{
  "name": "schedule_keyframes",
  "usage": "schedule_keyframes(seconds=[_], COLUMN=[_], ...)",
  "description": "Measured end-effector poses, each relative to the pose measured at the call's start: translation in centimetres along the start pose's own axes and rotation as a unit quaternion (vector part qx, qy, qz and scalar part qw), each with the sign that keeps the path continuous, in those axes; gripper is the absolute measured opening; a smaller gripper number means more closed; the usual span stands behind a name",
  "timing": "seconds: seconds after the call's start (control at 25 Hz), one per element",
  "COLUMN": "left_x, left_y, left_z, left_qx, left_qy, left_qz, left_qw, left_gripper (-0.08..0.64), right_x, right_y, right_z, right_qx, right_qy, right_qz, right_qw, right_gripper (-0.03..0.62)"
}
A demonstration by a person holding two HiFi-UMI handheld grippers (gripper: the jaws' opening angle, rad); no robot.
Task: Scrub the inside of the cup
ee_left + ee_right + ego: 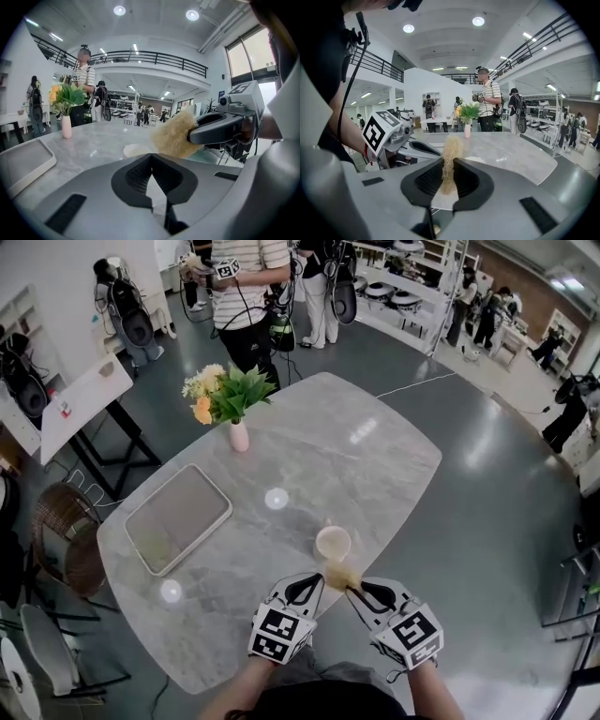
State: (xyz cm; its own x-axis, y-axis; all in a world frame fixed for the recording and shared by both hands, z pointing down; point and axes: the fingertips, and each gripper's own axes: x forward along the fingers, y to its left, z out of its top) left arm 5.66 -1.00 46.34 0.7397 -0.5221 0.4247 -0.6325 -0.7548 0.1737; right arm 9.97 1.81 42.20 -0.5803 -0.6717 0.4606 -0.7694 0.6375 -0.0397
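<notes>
A cream cup (333, 543) stands upright on the grey marble table (375, 456), near its front edge. Just in front of the cup, my right gripper (354, 589) is shut on a tan fibrous scrub pad (342, 574); the pad (449, 157) stands pinched between the jaws in the right gripper view. To its left, close beside it, my left gripper (314, 581) is shut with nothing between its jaws (151, 157). In the left gripper view the cup (136, 150) sits ahead on the table, with the pad (173, 136) raised to its right, apart from it.
A pink vase of flowers (238, 432) stands at the table's far left. A flat grey tray (178, 517) lies on the left side. Chairs (56, 549) stand to the left of the table. People stand beyond the far end.
</notes>
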Motion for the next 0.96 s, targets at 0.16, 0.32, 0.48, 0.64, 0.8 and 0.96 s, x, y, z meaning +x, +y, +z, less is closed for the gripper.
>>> schedule_keyframes(seconds=[0.16,0.32,0.48,0.64,0.8,0.96], left_x=[-0.5,-1.3,-2.0,-3.1,-4.3,-5.7], left_y=[-1.5,-4.3,-6.8,-8.9,-10.9,-13.5], left_z=[0.2,-0.1,-0.9,-1.7,-2.8,-3.9], left_qx=[-0.011,-0.021,-0.023,-0.027,-0.034,-0.04], left_qy=[-0.007,-0.009,-0.01,-0.01,-0.008,-0.008], left_qz=[0.017,0.025,0.036,0.045,0.055,0.061], left_qw=[0.9998,0.9994,0.999,0.9986,0.9979,0.9973], left_gripper=[0.014,0.014,0.014,0.014,0.014,0.014], right_x=[-1.5,-4.0,-6.3,-8.2,-10.0,-12.3], right_y=[0.3,1.0,2.3,3.4,4.9,6.6], right_z=[0.0,-0.8,-2.3,-3.3,-4.3,-5.5], right_qx=[-0.006,-0.005,-0.007,-0.012,-0.013,-0.015], right_qy=[-0.006,-0.006,-0.009,-0.012,-0.017,-0.019], right_qz=[0.01,0.019,0.035,0.042,0.051,0.057], right_qw=[1.0,1.0,0.999,0.999,0.998,0.998], right_gripper=[0.06,0.06,0.06,0.06,0.06,0.06])
